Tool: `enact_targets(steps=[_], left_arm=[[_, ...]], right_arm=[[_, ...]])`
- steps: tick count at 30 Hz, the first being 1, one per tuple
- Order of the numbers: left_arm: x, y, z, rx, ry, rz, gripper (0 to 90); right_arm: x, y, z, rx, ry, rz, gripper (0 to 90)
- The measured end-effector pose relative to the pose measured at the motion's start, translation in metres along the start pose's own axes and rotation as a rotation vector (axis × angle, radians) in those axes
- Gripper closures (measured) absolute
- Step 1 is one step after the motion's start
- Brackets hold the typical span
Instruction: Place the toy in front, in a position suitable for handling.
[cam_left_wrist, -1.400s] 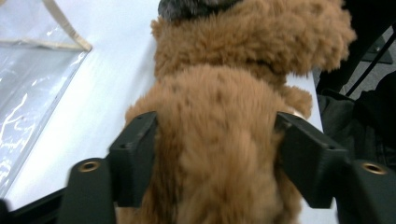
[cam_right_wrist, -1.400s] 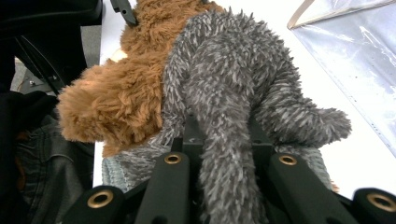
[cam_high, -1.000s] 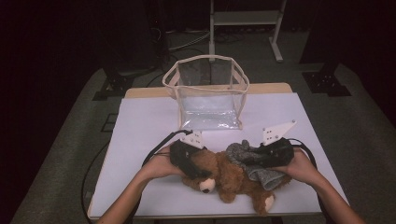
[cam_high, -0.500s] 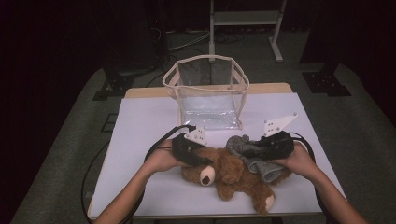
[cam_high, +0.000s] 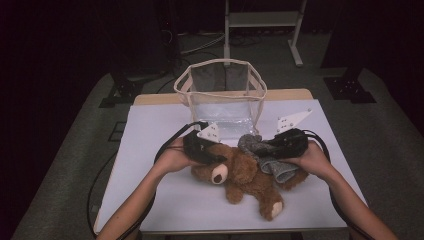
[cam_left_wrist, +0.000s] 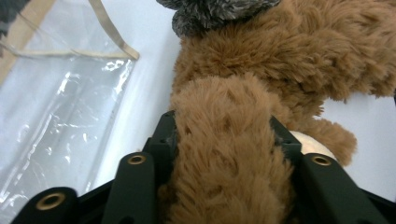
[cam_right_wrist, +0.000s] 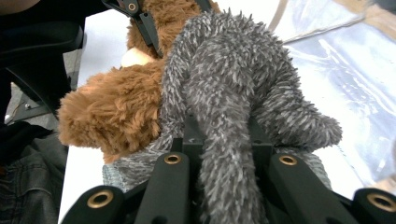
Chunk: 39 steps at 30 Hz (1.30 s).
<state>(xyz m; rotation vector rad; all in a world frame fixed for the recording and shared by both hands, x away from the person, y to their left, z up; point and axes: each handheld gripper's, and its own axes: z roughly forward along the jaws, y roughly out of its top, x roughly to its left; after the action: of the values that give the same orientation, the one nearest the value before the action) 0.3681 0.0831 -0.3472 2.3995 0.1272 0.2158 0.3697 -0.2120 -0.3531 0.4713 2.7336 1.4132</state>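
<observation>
A brown teddy bear (cam_high: 247, 180) lies on the white table (cam_high: 150, 130) with a grey fuzzy cloth (cam_high: 274, 167) draped over its right side. My left gripper (cam_high: 212, 155) is shut on a furry part of the bear by its head; its jaws have just closed in and eased back slightly, with fur between them. In the left gripper view brown fur (cam_left_wrist: 224, 154) fills the gap between the black jaws. My right gripper (cam_high: 270, 146) is shut on the grey cloth (cam_right_wrist: 233, 70), which bulges up from between the jaws beside the bear (cam_right_wrist: 112, 112).
A clear plastic bag with beige trim (cam_high: 220, 94) stands open just behind the bear, near the table's back edge. Its crinkled wall is close in the left gripper view (cam_left_wrist: 60, 107) and the right gripper view (cam_right_wrist: 336, 60). Cables trail from both grippers.
The left gripper's jaws went from wide apart to closed on the bear's fur. Both hands shifted a little toward the bag, and the bear and grey cloth moved with them.
</observation>
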Motion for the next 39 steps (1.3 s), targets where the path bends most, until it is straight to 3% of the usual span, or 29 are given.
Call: enact_targets(steps=[4,6,10,12,15,18,21,24,28,30,34,39], left_arm=[[-0.003,-0.014,-0.001,0.003,-0.041,-0.028,40.8],[-0.008,-0.018,-0.003,0.007,-0.043,-0.035,31.8],[-0.013,-0.017,-0.008,0.001,-0.035,-0.028,24.0],[-0.016,-0.018,-0.01,-0.007,-0.041,-0.04,23.9],[-0.023,-0.024,-0.008,-0.012,-0.056,-0.041,33.3],[-0.032,-0.031,-0.008,-0.033,-0.053,-0.033,36.9],[-0.039,-0.035,-0.01,-0.044,-0.042,-0.022,37.9],[-0.045,-0.038,-0.012,-0.041,-0.043,0.003,38.5],[-0.052,-0.04,-0.017,-0.041,-0.044,0.015,37.7],[-0.053,-0.04,-0.019,-0.048,-0.054,0.007,34.8],[-0.05,-0.032,-0.026,-0.063,-0.07,-0.013,28.4],[-0.046,-0.026,-0.016,-0.022,-0.093,-0.029,24.4]], right_arm=[[0.007,-0.002,0.011,0.012,0.023,-0.011,75.2],[0.015,-0.002,0.016,0.018,0.028,-0.029,75.2],[0.029,-0.002,0.016,0.029,0.023,-0.064,75.2],[0.035,-0.004,0.016,0.026,0.022,-0.068,75.2],[0.04,-0.006,0.015,0.019,0.026,-0.067,75.2],[0.043,-0.005,0.015,0.02,0.036,-0.079,75.2],[0.042,0.0,0.012,0.015,0.046,-0.086,75.2],[0.033,0.01,0.006,0.01,0.021,-0.078,75.1],[0.023,0.011,0.014,0.017,0.033,-0.044,75.0],[0.027,0.007,0.021,0.008,0.056,-0.041,75.0],[0.037,0.0,0.023,-0.003,0.058,-0.047,75.0],[0.044,-0.004,0.019,-0.009,0.057,-0.059,75.0]])
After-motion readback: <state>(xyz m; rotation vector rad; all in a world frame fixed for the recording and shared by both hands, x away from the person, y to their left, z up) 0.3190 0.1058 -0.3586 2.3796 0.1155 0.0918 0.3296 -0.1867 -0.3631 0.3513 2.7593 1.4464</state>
